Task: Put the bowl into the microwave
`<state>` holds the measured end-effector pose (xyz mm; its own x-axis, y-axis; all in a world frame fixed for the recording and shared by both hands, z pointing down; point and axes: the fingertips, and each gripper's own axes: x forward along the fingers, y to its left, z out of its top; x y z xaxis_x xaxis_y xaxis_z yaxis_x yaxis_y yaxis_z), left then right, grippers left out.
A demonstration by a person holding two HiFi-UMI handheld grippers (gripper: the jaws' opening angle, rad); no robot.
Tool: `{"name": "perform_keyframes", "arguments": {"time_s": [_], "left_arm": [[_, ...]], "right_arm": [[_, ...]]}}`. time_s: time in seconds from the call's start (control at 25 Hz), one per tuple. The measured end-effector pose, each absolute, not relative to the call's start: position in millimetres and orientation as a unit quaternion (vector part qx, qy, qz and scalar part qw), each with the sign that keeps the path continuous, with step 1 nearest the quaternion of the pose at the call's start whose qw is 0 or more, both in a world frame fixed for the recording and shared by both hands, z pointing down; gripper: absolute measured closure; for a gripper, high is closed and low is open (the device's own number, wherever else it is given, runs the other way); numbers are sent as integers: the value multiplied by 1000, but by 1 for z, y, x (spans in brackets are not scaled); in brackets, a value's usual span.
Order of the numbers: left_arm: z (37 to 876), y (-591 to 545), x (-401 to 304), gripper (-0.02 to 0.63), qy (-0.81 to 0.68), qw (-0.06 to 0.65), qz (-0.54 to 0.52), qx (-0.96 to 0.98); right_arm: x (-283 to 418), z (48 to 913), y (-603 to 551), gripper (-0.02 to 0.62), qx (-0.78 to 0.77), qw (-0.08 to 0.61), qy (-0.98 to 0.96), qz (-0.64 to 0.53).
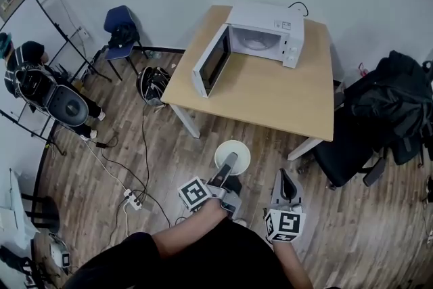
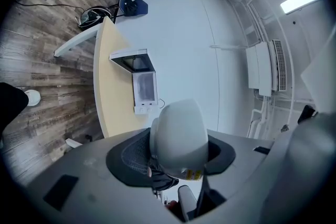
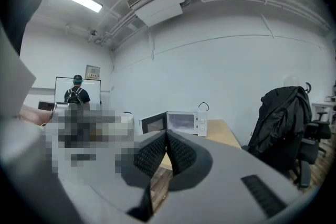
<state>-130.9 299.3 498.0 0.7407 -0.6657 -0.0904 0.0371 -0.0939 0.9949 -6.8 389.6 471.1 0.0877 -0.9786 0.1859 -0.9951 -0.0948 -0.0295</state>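
Left gripper (image 1: 229,166) is pinching the white bowl (image 1: 238,149) by its rim, well short of the microwave (image 1: 260,34), right gripper (image 1: 287,186) pressed together on nothing; the bowl looks light, stiff and slick, so it might tip.

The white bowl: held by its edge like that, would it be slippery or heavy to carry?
The bowl shows no bending where the left tool pinches it, so it is probably stiff. Its smooth white outside looks slippery. Gripped at one edge only, it may tilt if it is heavy. Whether it is ceramic or plastic I cannot tell.
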Motion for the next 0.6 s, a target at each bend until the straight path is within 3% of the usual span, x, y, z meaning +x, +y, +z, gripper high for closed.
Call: {"name": "perform_keyframes", "arguments": {"time_s": [0.6], "left_arm": [[521, 125, -86, 394, -230, 630, -211, 712]], "right_arm": [[32, 463, 197, 535, 740, 68, -662, 99]]}}
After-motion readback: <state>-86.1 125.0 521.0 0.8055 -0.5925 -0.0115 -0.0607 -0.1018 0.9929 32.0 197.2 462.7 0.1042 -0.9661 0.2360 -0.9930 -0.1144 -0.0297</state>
